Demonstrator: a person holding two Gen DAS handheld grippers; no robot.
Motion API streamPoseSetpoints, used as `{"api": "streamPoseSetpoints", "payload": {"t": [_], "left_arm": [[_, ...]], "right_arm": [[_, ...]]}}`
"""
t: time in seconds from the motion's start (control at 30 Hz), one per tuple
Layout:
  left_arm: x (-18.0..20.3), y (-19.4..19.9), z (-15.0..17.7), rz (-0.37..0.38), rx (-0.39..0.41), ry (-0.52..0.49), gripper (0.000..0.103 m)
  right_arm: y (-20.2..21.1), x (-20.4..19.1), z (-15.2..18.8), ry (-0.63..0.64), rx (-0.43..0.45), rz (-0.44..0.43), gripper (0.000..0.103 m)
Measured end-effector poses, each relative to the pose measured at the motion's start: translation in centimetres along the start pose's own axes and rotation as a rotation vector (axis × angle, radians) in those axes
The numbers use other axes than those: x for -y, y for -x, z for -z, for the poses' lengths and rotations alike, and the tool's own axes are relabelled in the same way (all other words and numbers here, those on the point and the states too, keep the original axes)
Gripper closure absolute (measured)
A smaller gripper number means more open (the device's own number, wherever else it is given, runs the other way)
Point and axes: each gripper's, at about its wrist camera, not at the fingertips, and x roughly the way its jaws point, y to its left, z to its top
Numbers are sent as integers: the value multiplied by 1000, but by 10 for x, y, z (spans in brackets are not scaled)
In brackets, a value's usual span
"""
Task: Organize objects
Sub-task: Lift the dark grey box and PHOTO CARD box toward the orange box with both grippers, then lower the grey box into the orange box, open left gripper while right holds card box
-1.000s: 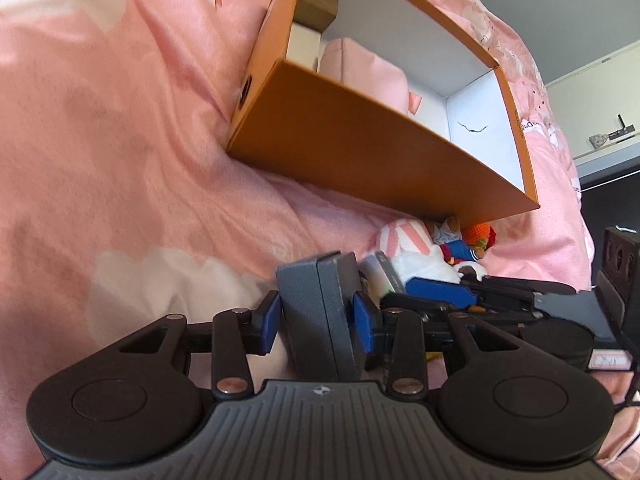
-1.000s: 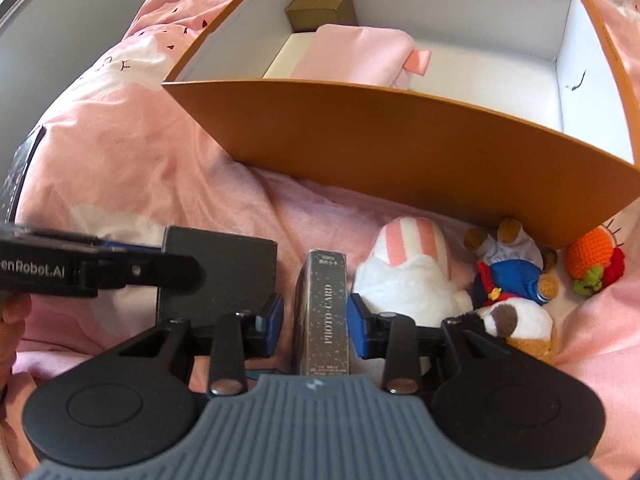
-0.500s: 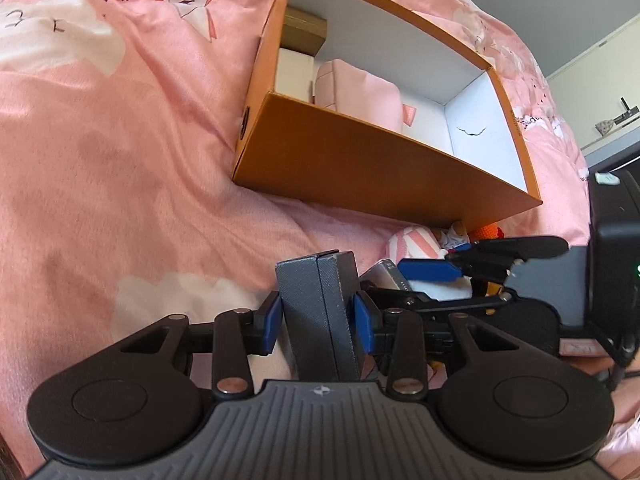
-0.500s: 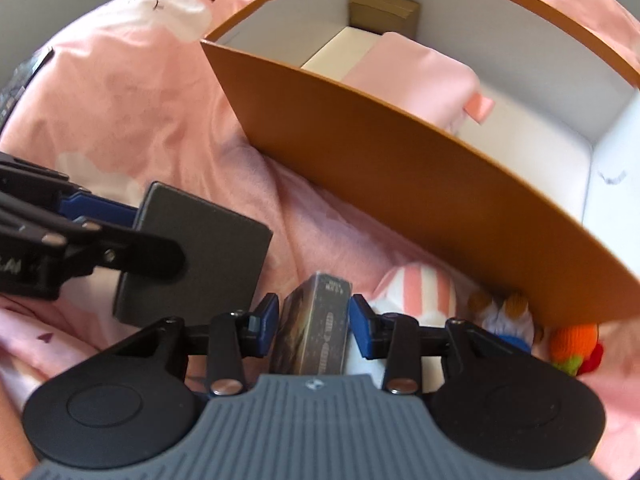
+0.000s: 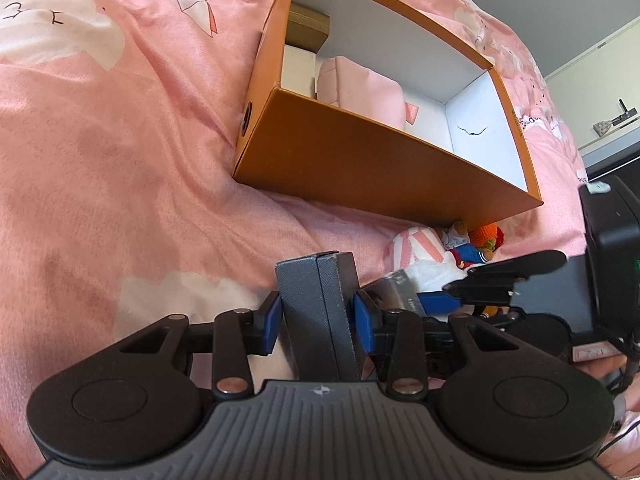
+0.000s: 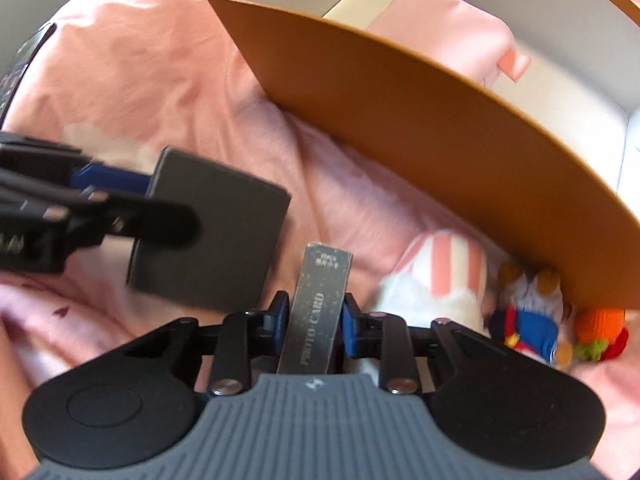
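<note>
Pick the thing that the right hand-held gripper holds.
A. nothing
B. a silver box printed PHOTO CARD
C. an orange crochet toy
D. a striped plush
B: the right hand-held gripper is clamped on the silver box, whose side reads PHOTO CARD.

The left gripper (image 5: 316,316) is clamped, its blue pads (image 5: 269,316) pressing both sides of what it holds. The right gripper (image 6: 312,328) is likewise clamped, blue pads (image 6: 347,330) pressed in from either side. The two grippers sit close, side by side, both raised.
</note>
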Motion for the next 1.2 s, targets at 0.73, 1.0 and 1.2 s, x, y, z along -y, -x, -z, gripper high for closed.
{"api": "streamPoseSetpoints", "payload": {"t": [0.73,1.0,1.2], "left_arm": [[39,51,-6,46,185,-196,65],[67,73,-28,103,301,-236,65],[81,74,-56,125,361,-246,65]], "right_arm": [[100,22,33,-165,319,-19,79],[146,34,29,-220,479,-15,79],[172,46,18,-258,592,-4,79]]}}
